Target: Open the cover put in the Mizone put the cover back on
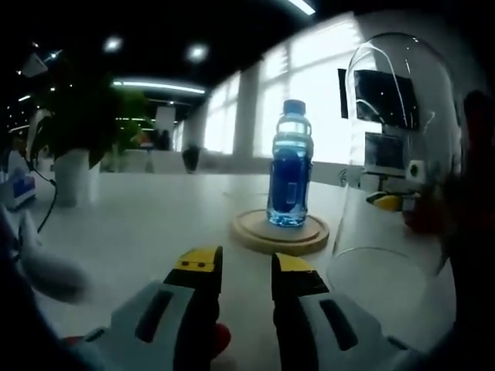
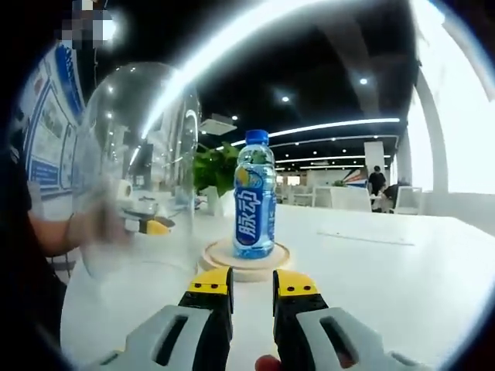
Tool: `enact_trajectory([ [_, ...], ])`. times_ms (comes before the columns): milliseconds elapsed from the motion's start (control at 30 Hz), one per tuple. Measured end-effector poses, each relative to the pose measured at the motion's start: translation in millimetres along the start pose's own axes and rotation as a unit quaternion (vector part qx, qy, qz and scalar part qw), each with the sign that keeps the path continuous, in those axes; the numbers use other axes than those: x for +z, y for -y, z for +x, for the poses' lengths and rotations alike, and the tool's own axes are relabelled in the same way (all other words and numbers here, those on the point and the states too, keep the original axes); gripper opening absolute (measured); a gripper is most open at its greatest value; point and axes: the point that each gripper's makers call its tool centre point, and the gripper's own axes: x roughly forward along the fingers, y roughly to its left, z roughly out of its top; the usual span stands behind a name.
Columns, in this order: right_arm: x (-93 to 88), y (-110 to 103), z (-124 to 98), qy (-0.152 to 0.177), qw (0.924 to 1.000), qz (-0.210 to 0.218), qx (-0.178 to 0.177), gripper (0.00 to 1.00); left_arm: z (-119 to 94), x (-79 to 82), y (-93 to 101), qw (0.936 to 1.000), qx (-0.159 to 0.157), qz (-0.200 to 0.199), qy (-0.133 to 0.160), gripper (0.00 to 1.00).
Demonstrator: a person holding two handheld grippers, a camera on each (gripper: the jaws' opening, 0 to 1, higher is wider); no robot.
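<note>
1. Left gripper [image 1: 246, 267] and right gripper [image 2: 250, 281]: fingers narrowly parted, pinching nothing.
2. Glass cover [image 1: 390, 154] is off, held up beside the wooden base [image 1: 280, 233]; the blurred holder can't be made out.
3. Mizone bottle [image 2: 254, 202] stands upright, capped, on the base, blue drink inside.
4. Likely next: lower cover straight, centred, clear of the cap, rim seated on the base.
5. Table [image 2: 371, 255] beyond.
</note>
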Motion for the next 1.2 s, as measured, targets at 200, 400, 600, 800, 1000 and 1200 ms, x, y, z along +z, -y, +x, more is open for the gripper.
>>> enact_trajectory([
  [200, 1.3, -0.6, -0.9, 0.003, 1.0, 0.003, -0.001, 0.13, 0.1, 0.0, 0.4, 1.0, 0.0, 0.001, 0.0, 0.18],
  [400, 1.5, -0.8, -1.2, 0.003, 1.0, 0.003, -0.003, 0.13, 0.3, -0.4, 0.6, 1.0, -0.002, 0.002, -0.002, 0.18],
  [600, 1.3, -0.5, -1.2, 0.003, 1.0, 0.004, -0.003, 0.13, 0.5, -0.9, 1.2, 1.0, -0.002, 0.002, -0.003, 0.18],
  [800, 0.7, -0.4, -0.9, 0.001, 1.0, 0.002, -0.003, 0.13, 0.4, -1.0, 1.6, 1.0, -0.002, 0.002, -0.003, 0.18],
  [1000, 0.1, 1.5, -1.3, 0.001, 1.0, 0.002, -0.005, 0.13, 0.3, -1.2, 2.1, 1.0, -0.003, 0.003, -0.004, 0.18],
  [1200, -0.3, 2.0, -1.1, 0.001, 1.0, 0.002, -0.004, 0.13, 0.2, -1.2, 1.8, 1.0, -0.003, 0.003, -0.003, 0.18],
])
